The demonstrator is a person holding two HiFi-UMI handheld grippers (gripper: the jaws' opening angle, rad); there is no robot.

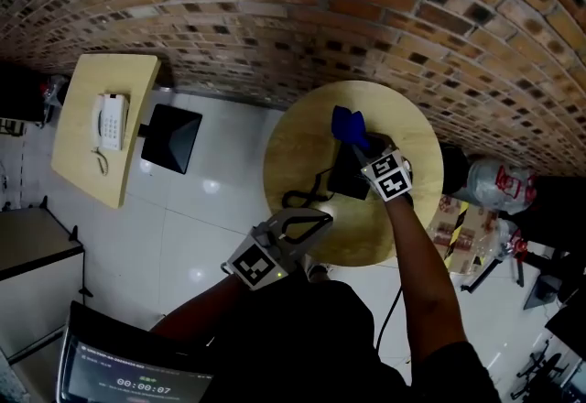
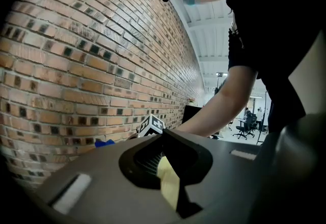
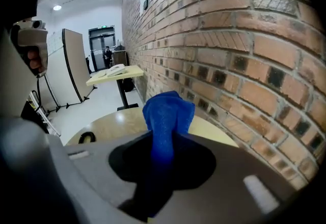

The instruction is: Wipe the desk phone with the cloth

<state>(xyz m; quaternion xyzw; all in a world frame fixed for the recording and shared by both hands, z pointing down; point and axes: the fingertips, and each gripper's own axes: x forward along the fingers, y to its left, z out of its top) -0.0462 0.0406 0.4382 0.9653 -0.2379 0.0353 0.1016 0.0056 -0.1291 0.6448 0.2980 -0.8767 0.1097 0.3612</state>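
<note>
Left gripper [image 1: 316,220] [image 2: 165,159]: hovers over the near edge of the round desk [image 1: 293,149]; claw pressed together, pale pad [image 2: 168,182] against the dark finger, nothing between.
Left marker cube [image 1: 254,264]: sits at the rear of that gripper, off the near edge.
Cord [image 1: 307,193]: black, lies curled between the near edge and the desk's middle, left of the phone.
Desk phone [image 1: 343,177]: black, lies at the desk's middle, partly under the right gripper.
Right gripper [image 1: 364,147] [image 3: 165,141]: held over the phone, arm across the near-right edge; claw pinches the cloth [image 1: 348,125] [image 3: 168,111].
Cloth: blue, bunched, sticks out past the jaw tips toward the far edge; contact with the phone cannot be told.
Brick wall [image 1: 366,16]: stands just beyond the far edge.
Side table [image 1: 78,145]: stands well beyond the left edge, bears a white phone [image 1: 110,120].
</note>
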